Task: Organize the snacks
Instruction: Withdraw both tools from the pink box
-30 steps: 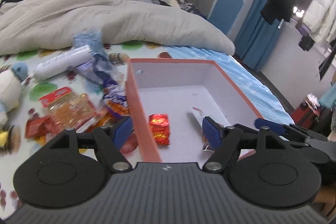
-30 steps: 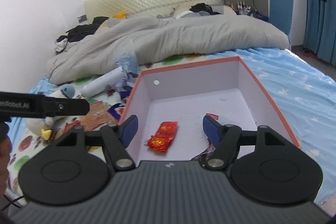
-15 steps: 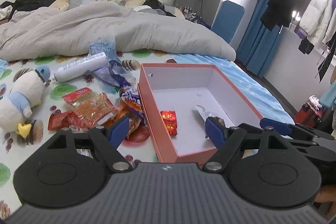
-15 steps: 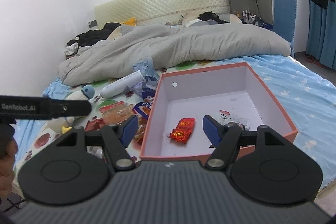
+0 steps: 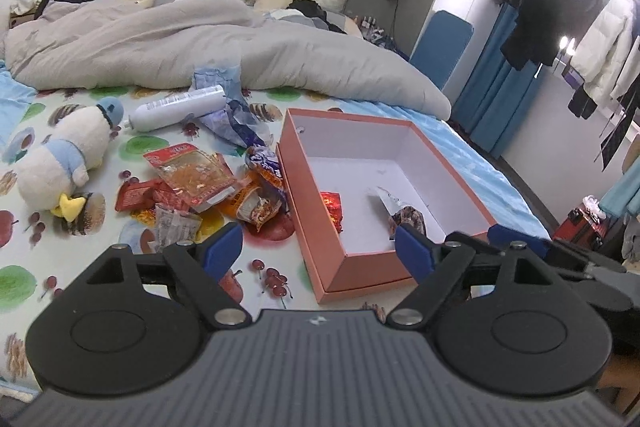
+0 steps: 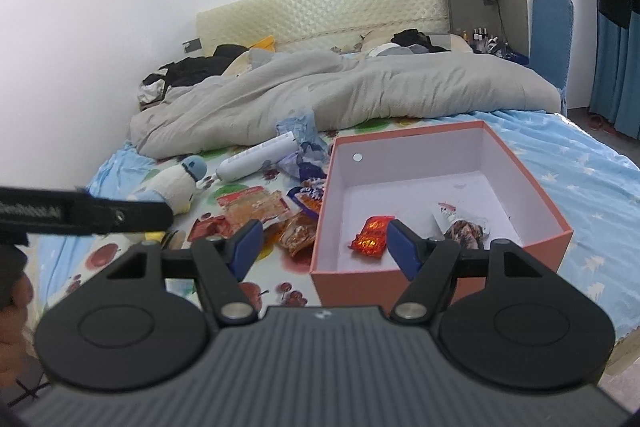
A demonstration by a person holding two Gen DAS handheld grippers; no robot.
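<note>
Both tongs are spread and empty. The left gripper (image 5: 318, 247) has just been opening its blue pads wider with nothing between them, and the right gripper (image 6: 322, 245) hangs parted too, gripping nothing. Both sit at the near edge of the bed, short of the salmon-pink cardboard box with a white inside (image 5: 316, 211).

Two snacks lie in the box already: a shiny red foil packet (image 6: 370, 235) by its left wall and a clear crinkly wrapper with a dark brown filling (image 6: 464, 227) to the right of it. The rest is heaped on the fruit-print sheet (image 5: 260, 279) just left of the box: a clear packet with a red label (image 5: 192, 175), an orange and purple crisp bag (image 5: 264, 191) touching the box wall, and small red packets (image 5: 134, 195) on the heap's near-left side.

The heap is the risk. The packets overlap, so a pinch on one is likely to drag a neighbour or catch two at once. Slick film may slide out of the pads, and a hard squeeze may crush what is inside. The crisp bag leans on the box, so pulling at it may shove the light box along the soft bedding.

A white plush duck in a blue scarf (image 5: 60, 163) and a white spray can (image 5: 178, 107) lie farther left and far; neither looks like a snack, and grabbing either would be a mistake.
</note>
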